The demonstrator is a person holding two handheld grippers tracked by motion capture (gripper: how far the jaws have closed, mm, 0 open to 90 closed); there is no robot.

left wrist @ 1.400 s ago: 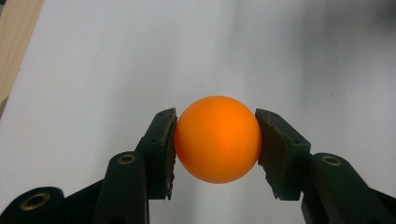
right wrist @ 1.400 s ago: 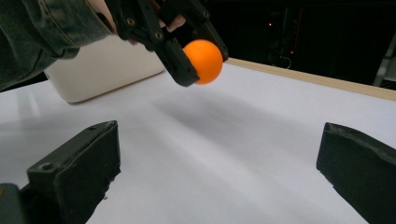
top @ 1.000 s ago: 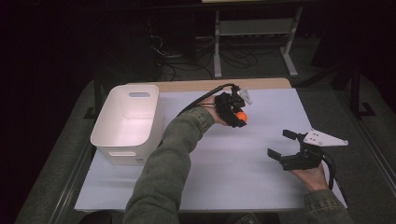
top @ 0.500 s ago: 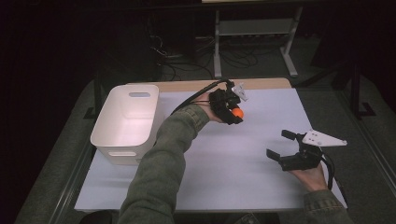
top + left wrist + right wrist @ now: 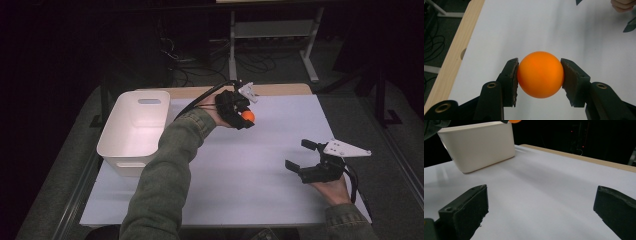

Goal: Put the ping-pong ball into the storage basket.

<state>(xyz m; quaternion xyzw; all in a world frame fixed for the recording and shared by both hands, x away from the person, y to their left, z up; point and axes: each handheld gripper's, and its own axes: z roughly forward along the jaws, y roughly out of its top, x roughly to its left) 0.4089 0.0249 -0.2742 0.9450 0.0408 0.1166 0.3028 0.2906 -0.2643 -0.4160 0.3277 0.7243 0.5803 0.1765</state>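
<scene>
An orange ball (image 5: 540, 74) sits clamped between the two black jaws of my left gripper (image 5: 539, 78), held above the white table top. In the high view that left gripper (image 5: 239, 111) is raised over the table's far middle with the orange ball (image 5: 247, 116) in it. My right gripper (image 5: 301, 159) rests low near the table's right front, jaws spread wide with nothing between them. In the right gripper view its fingers (image 5: 466, 211) frame bare white surface, and a sliver of the orange ball (image 5: 514, 121) shows at the top edge.
A white plastic bin (image 5: 134, 131) stands at the table's left side, seen too as the white bin (image 5: 477, 145) in the right gripper view. A wooden strip (image 5: 280, 90) edges the table's far side. Cables and a metal frame (image 5: 272, 35) lie on the dark floor beyond.
My left gripper with the orange ball has risen and shifted slightly toward the far edge. The right gripper has stayed in place.
</scene>
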